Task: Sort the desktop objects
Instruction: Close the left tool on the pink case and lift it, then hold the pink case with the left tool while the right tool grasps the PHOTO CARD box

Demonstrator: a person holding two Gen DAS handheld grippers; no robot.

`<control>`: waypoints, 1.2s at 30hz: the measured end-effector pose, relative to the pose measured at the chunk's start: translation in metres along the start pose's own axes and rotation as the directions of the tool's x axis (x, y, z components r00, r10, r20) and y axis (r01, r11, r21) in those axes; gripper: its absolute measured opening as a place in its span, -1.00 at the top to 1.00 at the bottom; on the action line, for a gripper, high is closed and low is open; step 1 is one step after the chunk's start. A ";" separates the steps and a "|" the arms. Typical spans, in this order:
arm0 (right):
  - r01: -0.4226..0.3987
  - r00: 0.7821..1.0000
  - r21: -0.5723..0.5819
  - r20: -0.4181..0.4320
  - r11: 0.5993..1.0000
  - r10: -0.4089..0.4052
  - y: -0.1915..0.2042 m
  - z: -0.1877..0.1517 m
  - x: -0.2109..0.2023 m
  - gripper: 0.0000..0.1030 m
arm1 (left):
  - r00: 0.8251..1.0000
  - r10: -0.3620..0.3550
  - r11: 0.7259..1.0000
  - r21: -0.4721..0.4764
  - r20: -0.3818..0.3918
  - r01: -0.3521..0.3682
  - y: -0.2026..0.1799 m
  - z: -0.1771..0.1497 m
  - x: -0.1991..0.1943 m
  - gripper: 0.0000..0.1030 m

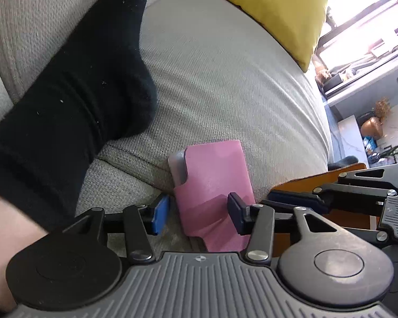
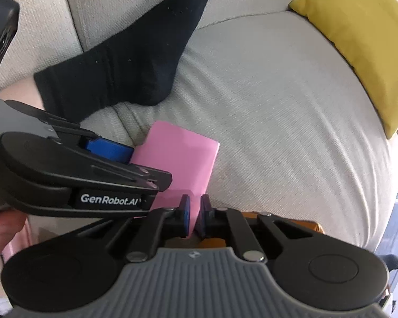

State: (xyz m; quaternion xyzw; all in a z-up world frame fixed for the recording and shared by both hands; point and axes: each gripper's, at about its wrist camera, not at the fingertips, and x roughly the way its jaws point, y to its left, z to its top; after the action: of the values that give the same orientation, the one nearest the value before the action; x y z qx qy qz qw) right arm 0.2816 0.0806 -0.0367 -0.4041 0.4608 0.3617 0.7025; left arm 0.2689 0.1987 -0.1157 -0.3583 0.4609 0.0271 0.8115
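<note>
A pink pouch (image 1: 215, 185) with a grey device (image 1: 176, 168) sticking out of its top is held over a grey sofa seat. My left gripper (image 1: 197, 216) is open, its blue pads on either side of the pouch's lower part. My right gripper (image 2: 195, 218) is shut on the lower edge of the pink pouch (image 2: 177, 159). The left gripper also shows in the right wrist view (image 2: 107, 148), coming in from the left beside the pouch. The right gripper's fingers (image 1: 299, 201) show at the right of the left wrist view.
A foot in a black sock (image 2: 130, 58) rests on the sofa seat (image 2: 278, 106) behind the pouch. A yellow cushion (image 2: 363, 39) lies at the far right. An orange-brown surface (image 1: 305, 182) sits below the grippers. A hand (image 2: 0, 228) holds the left gripper.
</note>
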 end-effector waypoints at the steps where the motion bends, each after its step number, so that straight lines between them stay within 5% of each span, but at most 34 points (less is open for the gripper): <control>1: 0.000 1.000 -0.004 0.000 1.000 0.000 0.000 0.000 0.001 0.89 | 1.000 -0.010 1.000 -0.003 0.004 0.010 0.000 0.000 0.001 -0.10; 6: -0.003 1.000 -0.015 0.005 1.000 0.003 -0.002 -0.003 0.004 0.88 | 0.999 -0.026 1.000 -0.005 0.020 0.026 0.002 0.000 -0.004 0.07; 11: -0.053 0.999 0.015 0.013 0.998 0.053 -0.003 -0.003 0.000 0.84 | 0.994 -0.065 0.997 0.041 0.087 0.062 -0.006 -0.007 -0.023 0.52; 16: -0.121 0.992 -0.002 0.041 0.993 0.121 0.002 -0.014 -0.023 0.57 | 0.990 -0.054 0.995 0.085 0.128 0.044 -0.008 -0.016 -0.056 0.62; 19: -0.169 0.983 -0.089 0.057 0.982 0.175 0.013 -0.025 -0.041 0.52 | 0.987 0.013 0.991 0.132 0.159 -0.034 -0.013 -0.024 -0.084 0.64; 22: -0.213 0.974 -0.202 0.027 0.956 0.223 0.033 -0.037 -0.052 0.50 | 0.978 0.061 0.980 0.172 0.200 -0.096 -0.022 -0.040 -0.111 0.65; 26: -0.250 0.967 -0.347 -0.052 0.904 0.248 0.067 -0.055 -0.058 0.38 | 0.971 0.050 0.980 0.174 0.236 -0.093 -0.021 -0.067 -0.148 0.65; 31: -0.233 0.972 -0.515 -0.092 0.825 0.217 0.104 -0.071 -0.057 0.02 | 0.964 0.076 0.981 0.153 0.256 -0.118 -0.012 -0.093 -0.176 0.65; 36: -0.189 0.981 -0.594 -0.081 0.782 0.175 0.128 -0.071 -0.049 -0.02 | 0.958 0.077 0.988 0.111 0.277 -0.112 -0.003 -0.108 -0.192 0.65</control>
State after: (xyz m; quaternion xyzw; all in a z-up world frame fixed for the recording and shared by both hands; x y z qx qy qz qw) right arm 0.1282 0.0631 -0.0378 -0.5627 0.3669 0.5505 0.4956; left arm 0.0807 0.1858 -0.0013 -0.2771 0.3624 0.0859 0.8857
